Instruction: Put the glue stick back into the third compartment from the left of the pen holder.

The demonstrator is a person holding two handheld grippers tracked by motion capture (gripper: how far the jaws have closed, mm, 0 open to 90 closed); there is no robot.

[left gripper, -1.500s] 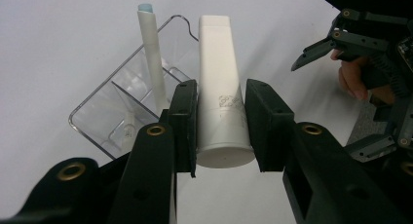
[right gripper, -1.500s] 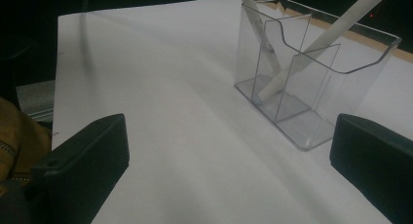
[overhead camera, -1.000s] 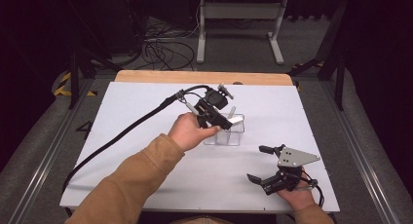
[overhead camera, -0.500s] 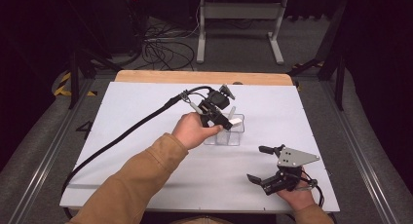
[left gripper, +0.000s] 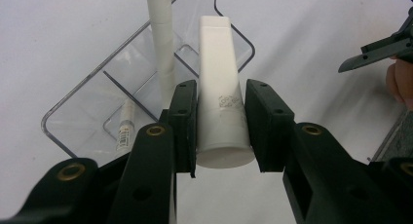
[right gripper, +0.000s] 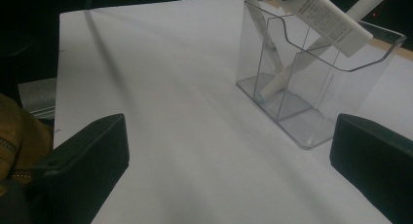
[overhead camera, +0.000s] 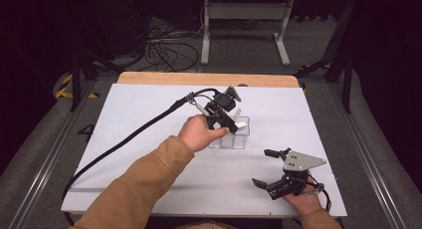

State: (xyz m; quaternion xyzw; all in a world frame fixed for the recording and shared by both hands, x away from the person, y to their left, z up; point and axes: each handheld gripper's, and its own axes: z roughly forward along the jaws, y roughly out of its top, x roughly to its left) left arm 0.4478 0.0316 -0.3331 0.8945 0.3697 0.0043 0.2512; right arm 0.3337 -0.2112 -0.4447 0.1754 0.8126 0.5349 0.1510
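- The left gripper (left gripper: pixel 221 117) has its jaws pinched on a white tube (left gripper: pixel 220 92), one pad on each side of it near its round capped end.
- In the left gripper view the tube's flat end points down into a clear plastic organizer (left gripper: pixel 97 87) with several compartments; which compartment the flat end is over I cannot tell.
- In the high view the left gripper (overhead camera: pixel 230 120) hangs right above the organizer (overhead camera: pixel 238 138), with the tube (overhead camera: pixel 241 125) sticking out at its tip.
- The organizer stands on the white desk (overhead camera: pixel 149 114), around its middle.
- A white pen (left gripper: pixel 163 48) leans upright in one compartment, just beside the tube; a smaller white stick (left gripper: pixel 124 129) lies low in a neighbouring compartment.
- The right gripper (overhead camera: pixel 266 169) rests low near the desk's front right corner, well apart from the organizer, with its jaws spread wide and nothing between them.
- In the right gripper view the organizer (right gripper: pixel 311 87) stands ahead on the desk, with the tube (right gripper: pixel 331 24) slanting across its top rim.
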